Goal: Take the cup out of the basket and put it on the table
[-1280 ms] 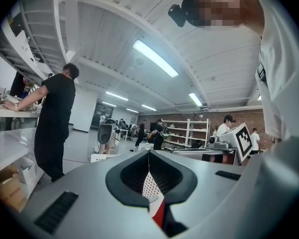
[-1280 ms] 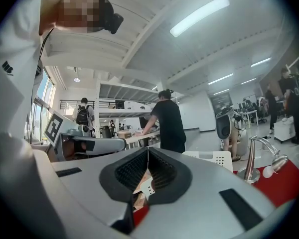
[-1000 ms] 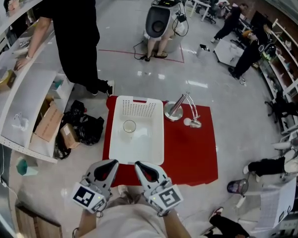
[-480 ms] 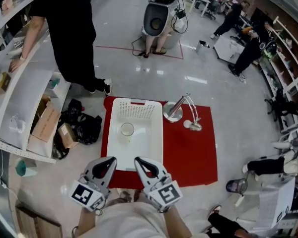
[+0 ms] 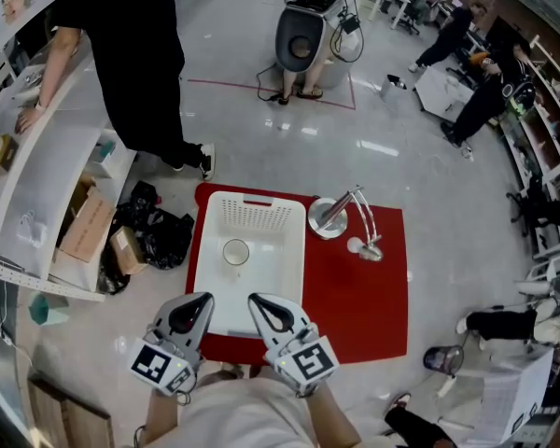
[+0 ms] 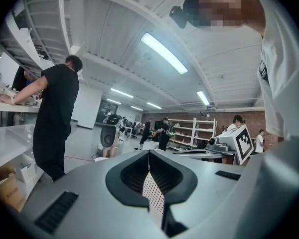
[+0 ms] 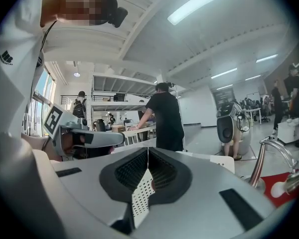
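your left gripper (image 5: 197,300) and right gripper (image 5: 260,300) both hover at the near edge of the white basket (image 5: 257,215), and each gripper view shows its jaws pressed together with nothing between them, so you need to spread one before you reach in. the cup (image 5: 235,251) stands upright, mouth up, on the basket floor, left of centre and clear of the walls. it looks small and pale, likely light and thin-walled, and probably smooth enough to slip or tip if nudged; whether it is plastic or glass you cannot tell, so treat it as breakable. take it across the body just under the rim, or with one jaw inside the mouth. the basket holds only the cup and sits on the red-covered table (image 5: 355,292), where bare space lies to its right, nearer than the metal stand (image 5: 331,215).
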A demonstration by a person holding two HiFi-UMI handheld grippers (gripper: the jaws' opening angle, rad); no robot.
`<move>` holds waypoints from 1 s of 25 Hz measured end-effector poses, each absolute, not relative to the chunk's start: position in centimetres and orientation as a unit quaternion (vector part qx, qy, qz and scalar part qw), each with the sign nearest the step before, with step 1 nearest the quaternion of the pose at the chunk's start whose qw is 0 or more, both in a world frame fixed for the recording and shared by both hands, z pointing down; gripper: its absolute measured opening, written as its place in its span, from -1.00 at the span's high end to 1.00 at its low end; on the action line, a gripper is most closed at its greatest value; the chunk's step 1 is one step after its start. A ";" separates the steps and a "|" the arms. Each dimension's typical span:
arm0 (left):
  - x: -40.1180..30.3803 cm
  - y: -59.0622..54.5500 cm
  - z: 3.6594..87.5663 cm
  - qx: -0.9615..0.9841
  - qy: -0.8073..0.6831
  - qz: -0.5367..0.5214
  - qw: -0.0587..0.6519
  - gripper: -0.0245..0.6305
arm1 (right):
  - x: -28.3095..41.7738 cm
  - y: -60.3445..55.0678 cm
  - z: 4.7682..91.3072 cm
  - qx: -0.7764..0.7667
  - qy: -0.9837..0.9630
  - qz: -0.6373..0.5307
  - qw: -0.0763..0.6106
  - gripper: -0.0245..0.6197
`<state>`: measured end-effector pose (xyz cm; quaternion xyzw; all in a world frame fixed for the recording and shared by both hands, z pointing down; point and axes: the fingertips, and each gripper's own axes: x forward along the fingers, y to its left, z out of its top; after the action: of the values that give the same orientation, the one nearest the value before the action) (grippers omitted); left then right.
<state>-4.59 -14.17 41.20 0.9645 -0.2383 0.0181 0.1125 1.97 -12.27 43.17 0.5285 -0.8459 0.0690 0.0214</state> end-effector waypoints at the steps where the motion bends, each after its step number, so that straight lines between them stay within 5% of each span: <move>1: -4.4 -14.4 41.4 0.964 -0.240 0.020 0.114 0.89 | 2.2 -12.5 43.4 0.526 -0.847 0.070 0.024 0.90; 25: -3.7 -17.0 43.1 0.953 -0.269 0.031 0.138 0.89 | 3.1 -20.6 52.2 0.439 -0.864 0.076 0.236 0.83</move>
<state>-3.73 -16.97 43.10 0.9528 -0.2686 0.0305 0.1381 3.06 -20.60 52.18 0.4386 -0.8638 0.0760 0.2360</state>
